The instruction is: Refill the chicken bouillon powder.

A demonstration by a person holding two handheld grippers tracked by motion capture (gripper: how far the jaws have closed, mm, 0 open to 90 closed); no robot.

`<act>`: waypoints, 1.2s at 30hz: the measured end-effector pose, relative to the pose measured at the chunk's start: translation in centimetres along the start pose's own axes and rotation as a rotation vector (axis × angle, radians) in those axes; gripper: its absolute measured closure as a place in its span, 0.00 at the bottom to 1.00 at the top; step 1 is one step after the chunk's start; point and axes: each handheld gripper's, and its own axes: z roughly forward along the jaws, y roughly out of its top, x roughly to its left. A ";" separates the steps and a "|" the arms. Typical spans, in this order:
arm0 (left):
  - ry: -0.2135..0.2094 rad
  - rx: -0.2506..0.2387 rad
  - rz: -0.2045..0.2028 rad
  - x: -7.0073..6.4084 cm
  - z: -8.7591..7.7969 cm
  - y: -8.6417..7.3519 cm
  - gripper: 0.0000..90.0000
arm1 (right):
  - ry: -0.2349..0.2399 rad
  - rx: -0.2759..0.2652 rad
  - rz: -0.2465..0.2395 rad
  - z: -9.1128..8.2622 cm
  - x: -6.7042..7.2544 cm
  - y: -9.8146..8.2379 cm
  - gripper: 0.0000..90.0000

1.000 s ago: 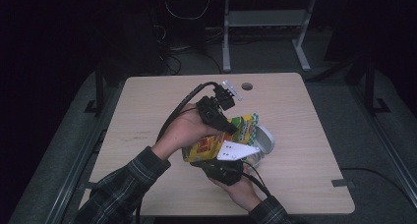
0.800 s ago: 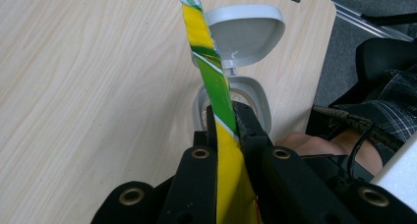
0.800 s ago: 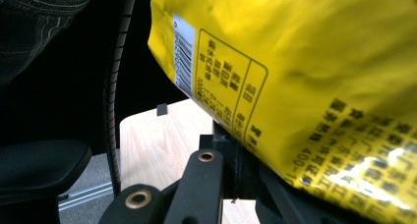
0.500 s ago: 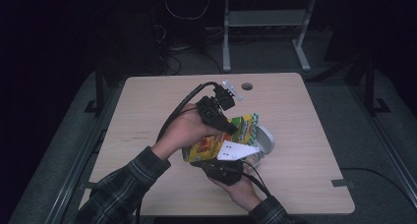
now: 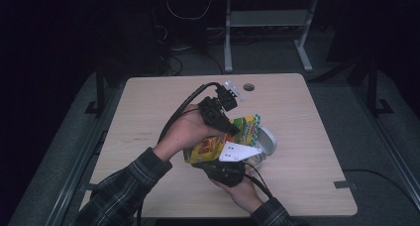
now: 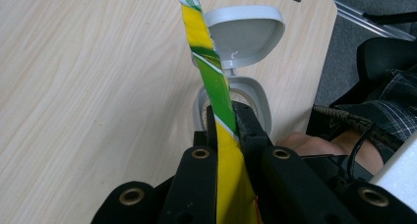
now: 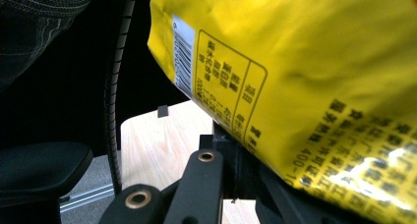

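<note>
A yellow snack bag (image 5: 210,147) with a green top hangs between both grippers over the middle of the table. My left gripper (image 5: 232,128) comes down from above and is shut on the bag's upper edge (image 6: 212,74), which stands thin and upright between the jaws. My right gripper (image 5: 225,167) is shut on the bag's lower edge from the near side; the printed yellow back of the bag (image 7: 305,86) looms close above its jaws. Under the bag stands a grey container (image 6: 255,98) with its flip lid (image 6: 243,35) open.
The container (image 5: 265,145) sits on the wooden table (image 5: 148,117), right of centre. A round cable hole (image 5: 248,87) lies near the far edge. Black cables trail from both grippers. A chair's armrest (image 7: 39,170) shows beside the table's near edge.
</note>
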 end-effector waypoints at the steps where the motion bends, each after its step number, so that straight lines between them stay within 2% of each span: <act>1: 0.001 0.001 0.000 0.0 0.0 0.0 0.97 | 0.000 0.000 0.000 0.0 0.0 0.0 1.00; 36: 0.003 0.015 -0.001 0.0 0.1 0.3 0.97 | 0.011 -0.009 0.007 0.0 0.0 0.1 1.00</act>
